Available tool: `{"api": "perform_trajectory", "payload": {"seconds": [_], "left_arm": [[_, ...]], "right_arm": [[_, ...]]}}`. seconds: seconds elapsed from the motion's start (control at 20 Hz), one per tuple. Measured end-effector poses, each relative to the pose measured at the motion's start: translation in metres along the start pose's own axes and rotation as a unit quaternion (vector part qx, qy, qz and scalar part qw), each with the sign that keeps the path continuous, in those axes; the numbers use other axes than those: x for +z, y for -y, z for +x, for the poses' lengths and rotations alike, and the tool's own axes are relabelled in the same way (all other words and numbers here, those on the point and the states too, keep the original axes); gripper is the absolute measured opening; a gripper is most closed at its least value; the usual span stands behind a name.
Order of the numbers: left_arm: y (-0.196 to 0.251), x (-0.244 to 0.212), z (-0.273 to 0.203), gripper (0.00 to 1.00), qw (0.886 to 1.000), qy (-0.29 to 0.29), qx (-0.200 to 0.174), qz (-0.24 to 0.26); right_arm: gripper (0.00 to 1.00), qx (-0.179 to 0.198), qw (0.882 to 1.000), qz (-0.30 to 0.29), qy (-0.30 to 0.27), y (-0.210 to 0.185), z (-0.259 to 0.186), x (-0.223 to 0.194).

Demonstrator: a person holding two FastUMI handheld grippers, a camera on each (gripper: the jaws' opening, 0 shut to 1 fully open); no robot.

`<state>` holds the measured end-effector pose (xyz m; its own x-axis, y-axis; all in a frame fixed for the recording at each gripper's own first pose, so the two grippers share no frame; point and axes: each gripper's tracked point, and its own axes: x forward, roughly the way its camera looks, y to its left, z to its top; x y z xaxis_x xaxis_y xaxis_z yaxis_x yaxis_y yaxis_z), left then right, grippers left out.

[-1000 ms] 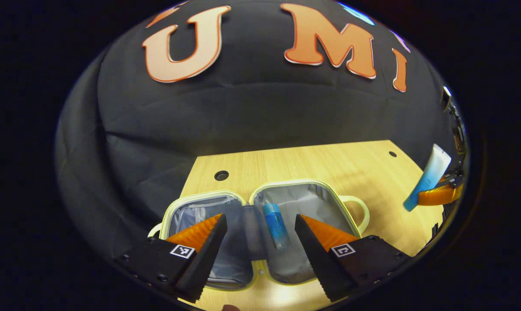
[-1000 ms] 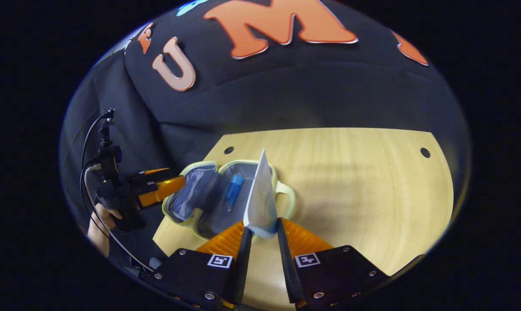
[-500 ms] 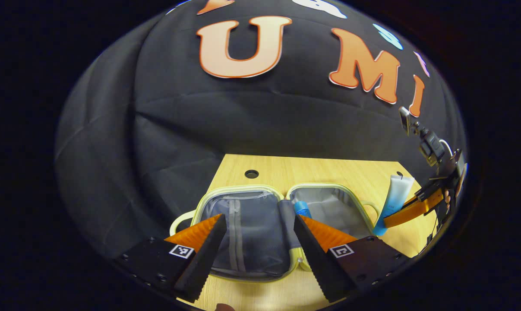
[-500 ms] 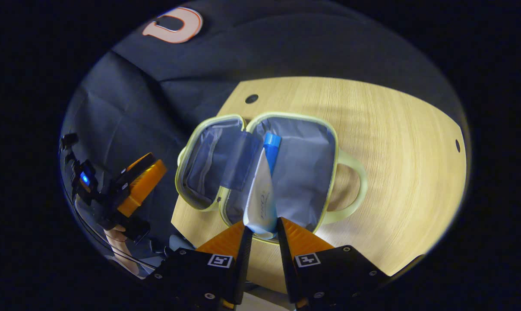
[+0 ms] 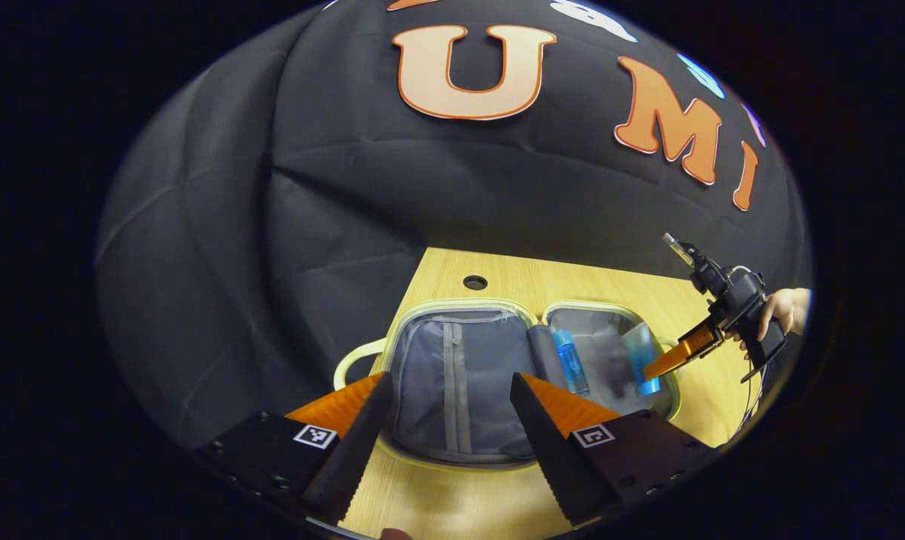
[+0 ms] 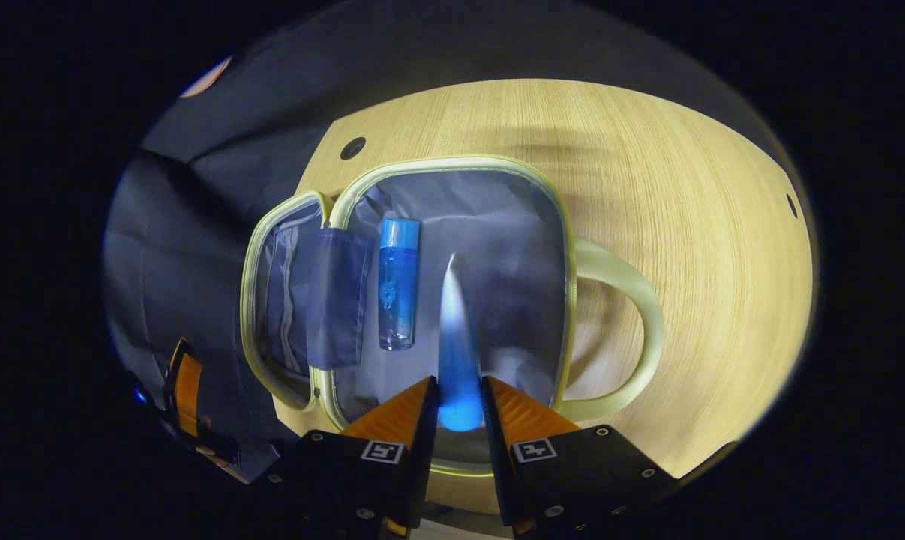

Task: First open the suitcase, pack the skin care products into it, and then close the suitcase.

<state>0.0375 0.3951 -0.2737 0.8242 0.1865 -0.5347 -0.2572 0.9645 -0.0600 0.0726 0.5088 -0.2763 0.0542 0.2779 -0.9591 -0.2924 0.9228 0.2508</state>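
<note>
Suitcase (image 6: 452,161): lying flat and unzipped on the wooden table (image 6: 684,187), both halves spread open, grey lining facing up, pale yellow-green rim and handles (image 6: 639,300) sticking out at the sides.
Blue bottle (image 6: 397,281): resting inside the suitcase's handle-side half, just beside the central hinge flap, cap pointing toward the suitcase's far rim.
Tube (image 6: 456,352): being held over the same half of the suitcase, next to the blue bottle but apart from it, crimped end pointing toward the far rim, blue cap end sitting between the fingers.
Right gripper (image 6: 458,409): clamping the tube's cap end from both sides, hovering above the suitcase's near rim; also appearing in the left gripper view (image 5: 651,371), reaching in over the suitcase's far half, with a hand (image 5: 782,311) behind it.
Left gripper (image 5: 445,435): standing parted with nothing between the fingers, hanging over the suitcase's zip-pocket half.
Zip-pocket half (image 5: 459,375): lying nearest the left gripper.
</note>
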Motion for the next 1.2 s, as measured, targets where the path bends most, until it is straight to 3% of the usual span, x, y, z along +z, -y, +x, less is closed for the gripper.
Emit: {"api": "perform_trajectory", "payload": {"seconds": [0.15,0.2,0.25,0.4,0.6,0.8,1.05,1.2], "left_arm": [[0.003,-0.002,0.002,0.98,1.000,-0.003,-0.006,-0.002],[0.004,-0.001,0.004,0.98,1.000,-0.003,-0.008,-0.002],[0.007,0.001,0.004,0.98,1.000,-0.003,-0.011,0.000],[0.012,0.002,0.009,0.98,1.000,-0.004,-0.015,0.003],[0.010,0.002,0.012,0.97,1.000,-0.004,-0.015,-0.005],[-0.027,0.004,0.022,0.97,1.000,-0.003,0.012,-0.016],[-0.099,0.007,0.039,0.97,0.998,-0.001,0.047,-0.043],[-0.132,0.001,0.056,0.98,0.996,0.001,0.042,-0.078]], "right_arm": [[0.37,-0.005,1.000,0.004,0.003,0.003,-0.004,0.003],[0.41,-0.007,1.000,0.001,0.008,0.004,-0.003,0.003],[0.51,-0.008,1.000,0.000,0.012,0.007,-0.004,0.006],[0.94,0.007,0.999,0.001,0.031,0.000,-0.012,0.013],[0.95,0.048,0.996,-0.007,0.072,-0.019,-0.034,0.020],[0.95,0.078,0.987,-0.057,0.125,-0.041,-0.053,0.012],[0.95,0.072,0.978,-0.113,0.161,-0.046,-0.066,0.000],[0.95,0.058,0.975,-0.128,0.172,-0.040,-0.075,-0.006]]}}
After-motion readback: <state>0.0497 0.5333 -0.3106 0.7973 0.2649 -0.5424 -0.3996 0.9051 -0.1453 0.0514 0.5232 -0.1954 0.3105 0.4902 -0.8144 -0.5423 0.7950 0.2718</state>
